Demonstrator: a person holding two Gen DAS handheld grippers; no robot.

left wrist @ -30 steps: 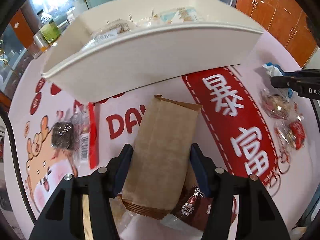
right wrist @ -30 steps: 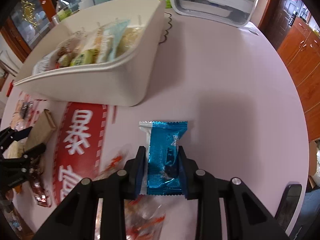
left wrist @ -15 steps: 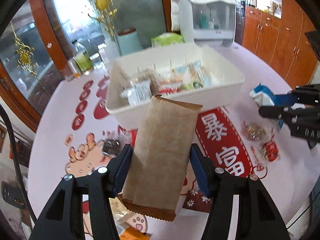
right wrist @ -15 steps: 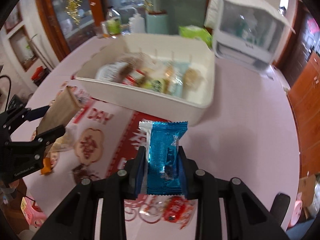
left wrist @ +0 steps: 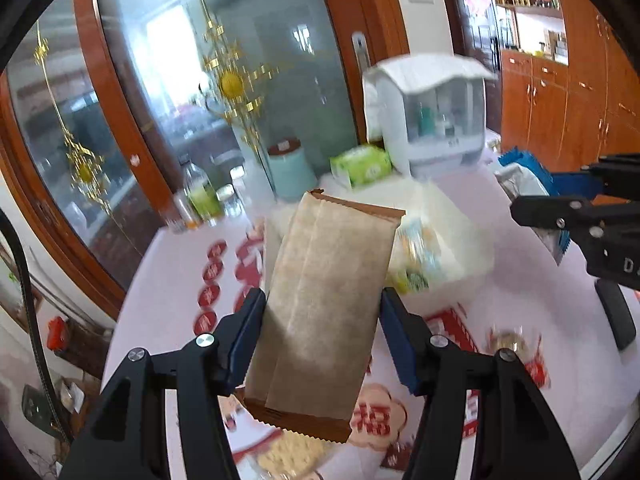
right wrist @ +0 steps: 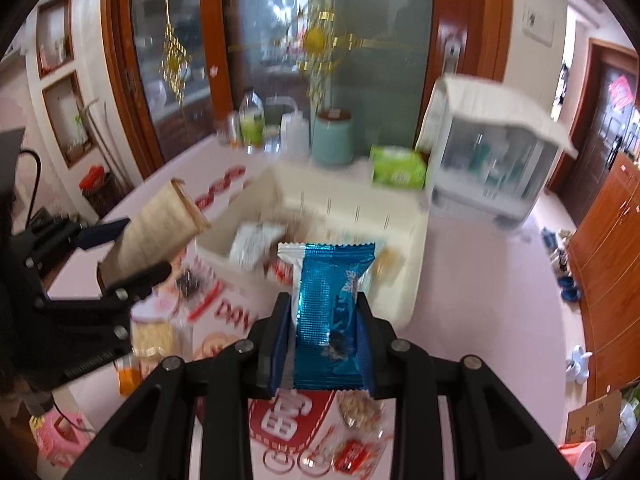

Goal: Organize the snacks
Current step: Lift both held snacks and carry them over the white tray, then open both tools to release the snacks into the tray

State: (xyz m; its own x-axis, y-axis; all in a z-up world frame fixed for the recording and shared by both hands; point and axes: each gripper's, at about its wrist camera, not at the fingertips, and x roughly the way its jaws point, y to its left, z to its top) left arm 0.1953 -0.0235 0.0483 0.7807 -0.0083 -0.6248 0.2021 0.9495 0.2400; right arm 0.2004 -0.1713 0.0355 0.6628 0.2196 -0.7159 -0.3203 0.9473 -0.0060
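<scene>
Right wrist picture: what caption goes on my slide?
Right gripper holds a blue snack packet above the white snack bin.

Red "DA" letters on the table mat (right wrist: 224,314), white character on its red banner (right wrist: 280,420), other print blurred

Left tool (left wrist: 322,320) clamped, pitched downward; right tool (right wrist: 324,338) clamped, pitched downward, both raised.
</scene>
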